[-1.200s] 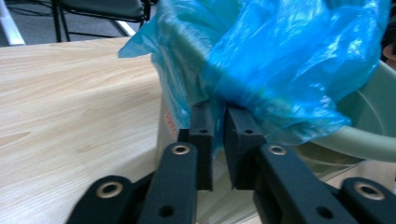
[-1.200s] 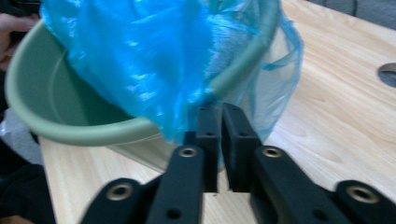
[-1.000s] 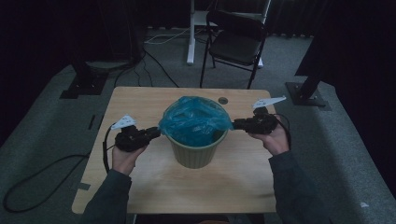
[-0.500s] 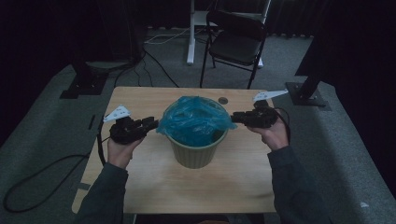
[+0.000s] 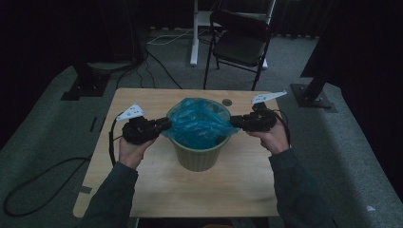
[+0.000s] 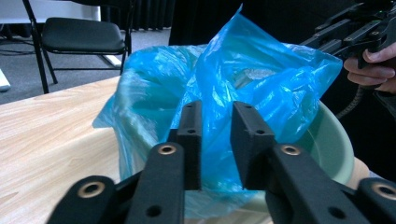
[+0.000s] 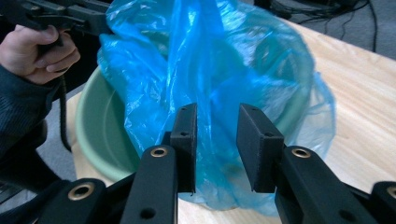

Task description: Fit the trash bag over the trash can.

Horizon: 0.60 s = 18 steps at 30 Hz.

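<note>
Both forearms reach in level from the table's near edge; the left gripper (image 5: 164, 124) and right gripper (image 5: 234, 122) point inward, jaws parted.

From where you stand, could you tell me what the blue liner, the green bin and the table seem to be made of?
Blue liner: thin plastic film, glossy and see-through, crinkled into sharp folds. Green bin: probably moulded plastic, smooth and matte with a rolled rim. Table: pale wood or a wood-look laminate, showing straight grain lines; which one I cannot tell.

Dim room with grey carpet floor (image 5: 43, 156). A black folding chair (image 5: 240, 45) stands at upper centre, a white post (image 5: 195, 33) beside it. Cables (image 5: 157, 40) trail upper left; dark curtains behind.
</note>
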Tool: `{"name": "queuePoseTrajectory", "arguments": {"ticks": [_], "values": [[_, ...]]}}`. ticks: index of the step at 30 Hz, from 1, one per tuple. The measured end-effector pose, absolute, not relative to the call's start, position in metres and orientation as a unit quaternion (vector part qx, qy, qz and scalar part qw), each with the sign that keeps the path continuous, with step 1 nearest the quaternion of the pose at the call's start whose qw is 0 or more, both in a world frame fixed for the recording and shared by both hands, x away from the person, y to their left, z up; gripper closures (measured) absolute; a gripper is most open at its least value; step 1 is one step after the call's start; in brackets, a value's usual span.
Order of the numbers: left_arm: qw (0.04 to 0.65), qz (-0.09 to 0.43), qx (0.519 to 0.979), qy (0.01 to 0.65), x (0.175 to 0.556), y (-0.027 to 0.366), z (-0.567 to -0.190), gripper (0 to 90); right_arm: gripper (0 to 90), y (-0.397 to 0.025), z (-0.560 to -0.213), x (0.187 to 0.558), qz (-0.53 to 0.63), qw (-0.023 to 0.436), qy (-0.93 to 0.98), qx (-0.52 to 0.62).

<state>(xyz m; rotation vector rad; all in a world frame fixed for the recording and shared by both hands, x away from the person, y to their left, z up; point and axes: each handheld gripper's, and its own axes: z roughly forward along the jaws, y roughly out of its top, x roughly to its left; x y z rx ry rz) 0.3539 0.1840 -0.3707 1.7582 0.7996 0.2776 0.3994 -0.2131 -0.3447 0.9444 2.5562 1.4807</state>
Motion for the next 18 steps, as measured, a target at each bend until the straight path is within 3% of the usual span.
{"name": "queuePoseTrajectory", "arguments": {"ticks": [9, 18], "values": [[0.566, 0.116, 0.742, 0.339, 0.338, 0.184, -0.379, 84.8, 70.4, -0.216, -0.354, 0.385, 0.473, 0.014, 0.83, 0.295], [0.564, 0.108, 0.743, 0.344, 0.324, 0.186, -0.391, 87.3, 85.5, -0.217, -0.356, 0.373, 0.466, 0.012, 0.84, 0.279]]}}
